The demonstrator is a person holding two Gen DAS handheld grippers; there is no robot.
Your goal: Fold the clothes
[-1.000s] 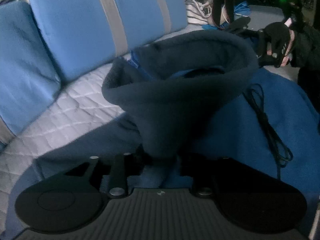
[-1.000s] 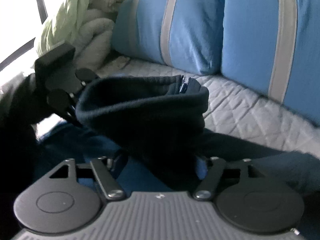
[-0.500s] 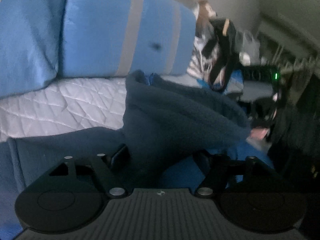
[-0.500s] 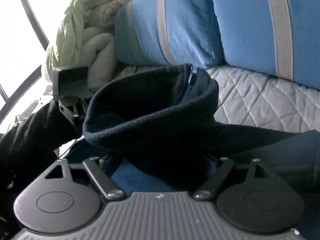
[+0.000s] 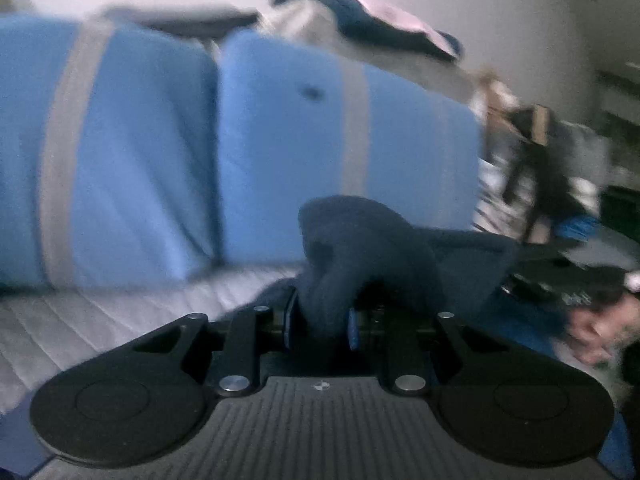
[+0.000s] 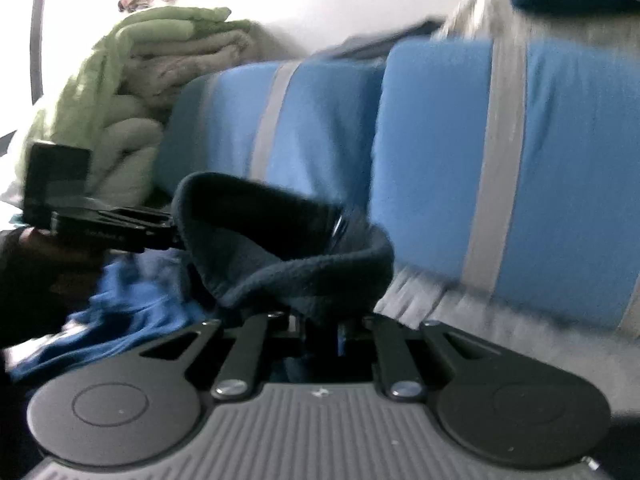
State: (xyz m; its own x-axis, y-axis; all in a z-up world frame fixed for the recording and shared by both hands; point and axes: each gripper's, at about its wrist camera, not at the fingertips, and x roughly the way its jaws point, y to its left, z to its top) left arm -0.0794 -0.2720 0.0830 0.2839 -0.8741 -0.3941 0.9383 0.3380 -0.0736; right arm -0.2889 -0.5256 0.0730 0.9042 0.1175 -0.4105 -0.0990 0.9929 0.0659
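- The navy fleece garment (image 6: 288, 248) bunches above the quilted bed cover (image 5: 100, 320), in front of the blue cushions (image 5: 280, 140).
- The left gripper (image 5: 318, 324) is closing, its jaws pinching a fold of fleece.
- The right gripper (image 6: 322, 330) is closing too, clamped on the garment's rolled edge.

Navy fleece (image 6: 288, 248), bunched, lifted.

Grey quilted sofa seat (image 5: 100, 320); blue cushions (image 5: 132, 152) against back, blue fleece garment (image 6: 132, 300) lying on it
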